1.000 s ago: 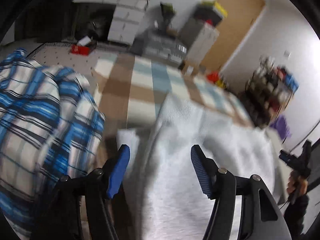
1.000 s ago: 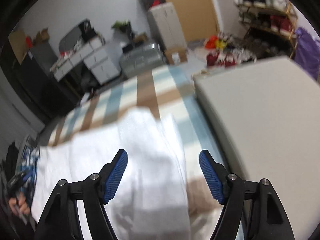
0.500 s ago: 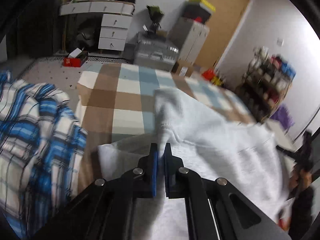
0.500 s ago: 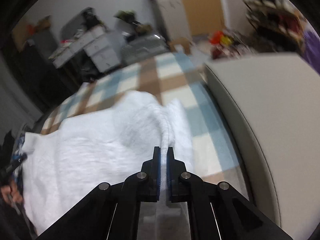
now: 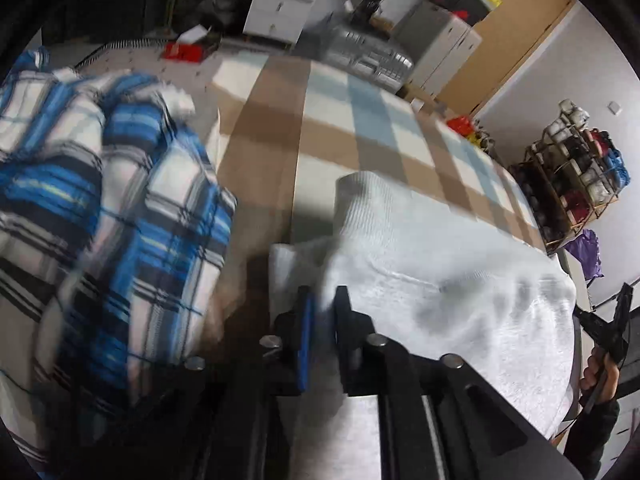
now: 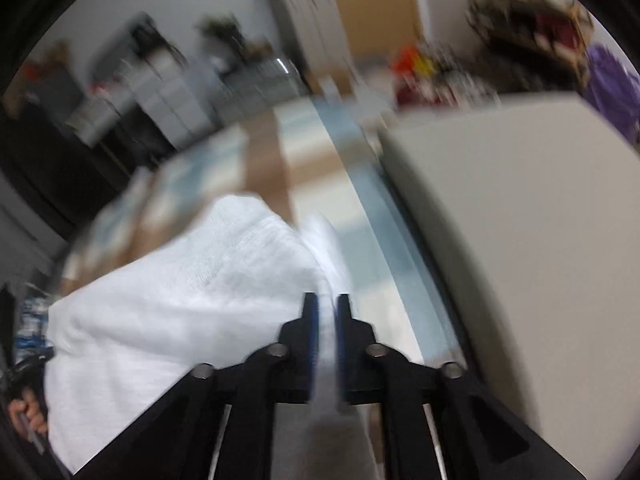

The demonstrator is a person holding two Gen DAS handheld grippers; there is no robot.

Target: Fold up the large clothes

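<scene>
A large white knit garment [image 5: 440,280] lies across a checked bed cover [image 5: 340,120]. My left gripper [image 5: 323,300] is shut on the garment's near left edge, with cloth pinched between the blue pads. My right gripper [image 6: 327,308] is shut on the same white garment [image 6: 192,300] at its right edge, with a fold rising between the fingers. The garment stretches between the two grippers. The right wrist view is blurred by motion.
A blue and white plaid garment [image 5: 92,208] is heaped at the left. A grey mattress or cushion [image 6: 520,220] lies at the right of the bed. Drawers [image 5: 280,0], a storage crate [image 5: 368,56] and a shoe rack [image 5: 580,176] stand beyond the bed.
Both grippers were open over the white garment a second ago, then closed on its edges. Since then both have kept their grip and the views have shifted, with the cloth lifted slightly.
</scene>
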